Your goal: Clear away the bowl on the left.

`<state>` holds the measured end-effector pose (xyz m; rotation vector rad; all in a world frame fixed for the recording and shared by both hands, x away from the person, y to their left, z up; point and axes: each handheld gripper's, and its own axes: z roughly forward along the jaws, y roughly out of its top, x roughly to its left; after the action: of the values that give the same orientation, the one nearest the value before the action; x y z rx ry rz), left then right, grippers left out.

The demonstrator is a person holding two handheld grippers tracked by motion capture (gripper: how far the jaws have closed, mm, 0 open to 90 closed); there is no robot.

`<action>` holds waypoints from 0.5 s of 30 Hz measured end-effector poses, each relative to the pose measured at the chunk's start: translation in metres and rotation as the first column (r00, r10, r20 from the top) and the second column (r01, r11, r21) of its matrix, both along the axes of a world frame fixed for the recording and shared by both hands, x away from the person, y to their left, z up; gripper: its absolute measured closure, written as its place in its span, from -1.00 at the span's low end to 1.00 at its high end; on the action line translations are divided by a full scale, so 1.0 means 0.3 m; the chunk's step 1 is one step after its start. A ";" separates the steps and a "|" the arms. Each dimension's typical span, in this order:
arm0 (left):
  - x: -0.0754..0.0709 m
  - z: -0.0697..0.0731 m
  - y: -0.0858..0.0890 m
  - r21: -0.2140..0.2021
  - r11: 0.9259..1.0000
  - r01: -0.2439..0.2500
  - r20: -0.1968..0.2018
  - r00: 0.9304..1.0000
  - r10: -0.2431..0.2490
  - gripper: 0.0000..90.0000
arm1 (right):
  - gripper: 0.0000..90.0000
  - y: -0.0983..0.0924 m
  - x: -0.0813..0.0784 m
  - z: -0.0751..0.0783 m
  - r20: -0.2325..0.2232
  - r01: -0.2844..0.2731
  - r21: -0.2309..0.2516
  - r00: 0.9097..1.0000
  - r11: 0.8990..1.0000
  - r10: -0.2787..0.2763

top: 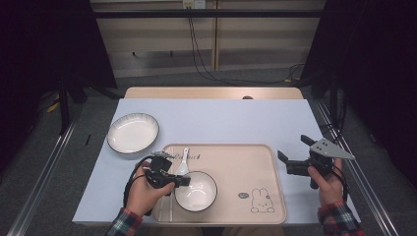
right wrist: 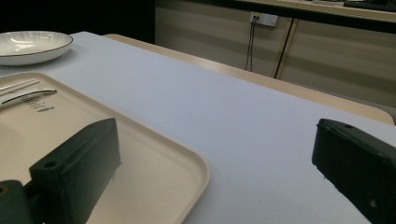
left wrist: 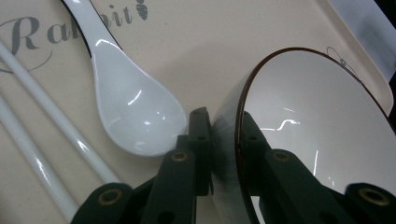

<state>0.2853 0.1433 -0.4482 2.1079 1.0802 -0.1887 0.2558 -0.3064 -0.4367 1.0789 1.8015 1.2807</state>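
While your left tool (top: 183, 181) pinches the near-left rim of the white bowl (top: 196, 191) in the high view, keep the wrist level so the bowl does not tip as you move it. The bowl sits on the beige tray (top: 255, 167), just right of that tool, with the white ceramic spoon (top: 184, 162) just beyond the tool and the white chopsticks (top: 170, 209) under your hand. Your right tool (top: 294, 153) hangs wide with nothing in it over the tray's right edge; the striped plate (top: 133, 132) lies off the tray, well beyond and left of the left tool.

In the left gripper view, the jaws stand narrow, one pad outside the bowl (left wrist: 322, 126) wall and one inside its dark rim, so the hold is on a thin, glazed edge. Judge it slippery: press firmly, lift straight up, and avoid swinging. The spoon (left wrist: 135, 116) lies just left of the outer jaw, close enough to be knocked, and the chopsticks (left wrist: 51, 140) lie farther left.

In the right gripper view, the jaws are spread far apart above the tray (right wrist: 154, 154) corner and the pale surface (right wrist: 243, 135), free to steady the tray if the lift drags it. The plate (right wrist: 32, 45) sits far off to their left.
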 end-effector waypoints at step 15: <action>0.011 -0.006 0.015 -0.068 0.998 0.014 0.001 1.000 -0.014 0.66 | -0.99 0.001 0.000 -0.001 -0.006 -0.004 0.002 1.000 1.000 0.004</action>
<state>0.2885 0.1476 -0.4499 2.0546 1.0444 -0.2283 0.2558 -0.3063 -0.4372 1.0820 1.8079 1.2830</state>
